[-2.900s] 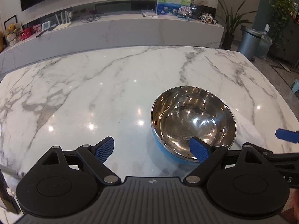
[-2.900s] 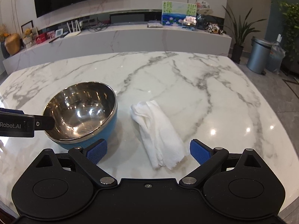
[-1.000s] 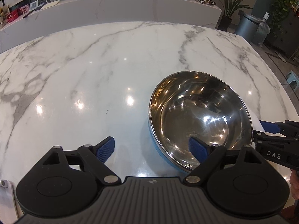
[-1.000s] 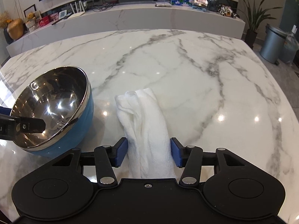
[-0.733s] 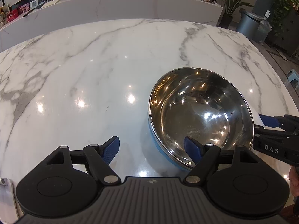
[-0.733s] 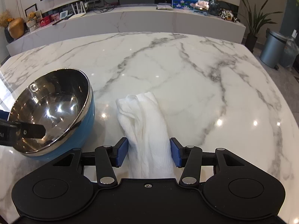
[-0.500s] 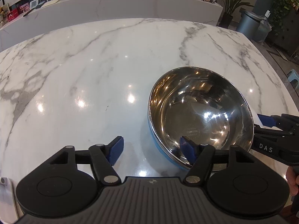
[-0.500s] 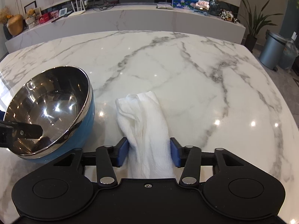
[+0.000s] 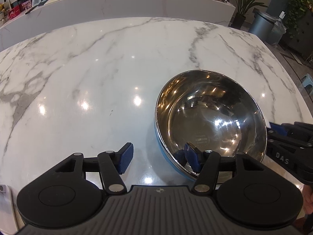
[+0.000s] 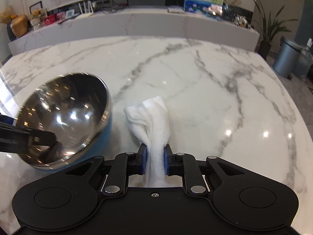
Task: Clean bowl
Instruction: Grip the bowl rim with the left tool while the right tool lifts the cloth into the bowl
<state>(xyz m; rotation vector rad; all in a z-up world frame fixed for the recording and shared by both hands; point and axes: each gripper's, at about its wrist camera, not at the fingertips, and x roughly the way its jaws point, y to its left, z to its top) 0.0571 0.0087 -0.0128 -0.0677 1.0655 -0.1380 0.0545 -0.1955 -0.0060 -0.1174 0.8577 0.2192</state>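
A steel bowl (image 9: 211,117) with a blue outside stands on the marble table, and in the right wrist view the bowl (image 10: 64,113) looks tipped toward the left. My left gripper (image 9: 158,157) straddles its near rim and its jaws are closing. One pad (image 9: 192,158) is inside the bowl. The other pad (image 9: 125,156) is over the table, apart from the bowl's wall. My right gripper (image 10: 154,160) is shut on a white cloth (image 10: 150,115), bunched between its pads just right of the bowl. The right gripper (image 9: 289,137) also shows beside the bowl's right rim.
The white marble table (image 9: 97,78) spreads wide to the left and beyond the bowl. A long marble counter (image 9: 117,2) with small items runs behind it. A grey bin (image 10: 285,58) and potted plants stand on the floor at the far right.
The right jaws have closed on the cloth and squeezed it into a narrow bunch. The left jaws have narrowed around the bowl's rim, and the bowl has tipped further.
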